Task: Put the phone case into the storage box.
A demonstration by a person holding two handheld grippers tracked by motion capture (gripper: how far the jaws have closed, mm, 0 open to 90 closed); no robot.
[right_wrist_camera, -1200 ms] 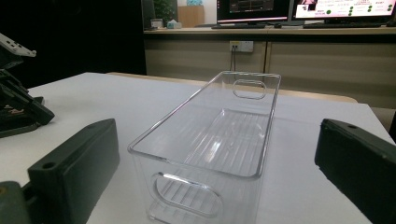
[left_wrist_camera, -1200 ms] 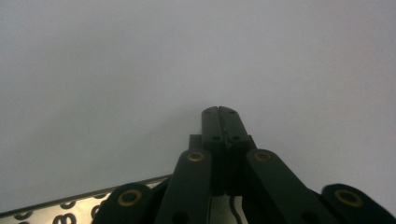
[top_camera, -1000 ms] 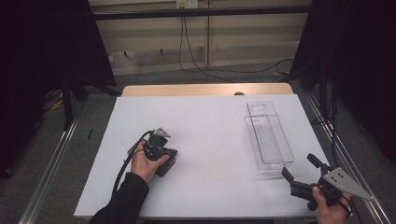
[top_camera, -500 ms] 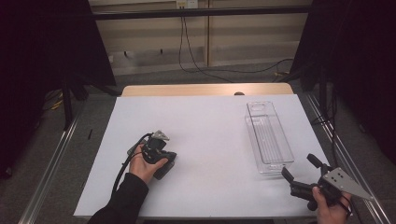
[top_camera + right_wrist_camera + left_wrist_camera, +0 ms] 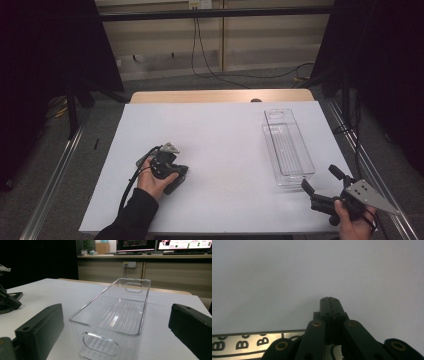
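Two hand-held grippers at a white-covered table (image 5: 220, 150). The clear, ribbed, rectangular plastic bin (image 5: 287, 147) with cut-out handles at both short ends stands upright and empty at about three o'clock on the sheet, long axis running from six to twelve.

The right gripper (image 5: 320, 181) hangs at about five o'clock, just off the bin's near end, jaws spread wide with nothing between them. In the right gripper view the bin (image 5: 117, 315) sits centred between the two black jaws, its near handle slot facing the camera — a judged approach to that end wall.

The left gripper (image 5: 170, 172) rests at about seven o'clock, well apart from the bin, pointing down at the sheet. In the left gripper view its jaws are clenched together, empty (image 5: 329, 302).

For a sound grasp, one judges:
- keep the jaws level with the rim and square to the short wall;
- straddle the wall at the handle slot, not a corner — smooth plastic may slip or tip;
- close slowly, since the thin wall likely flexes.
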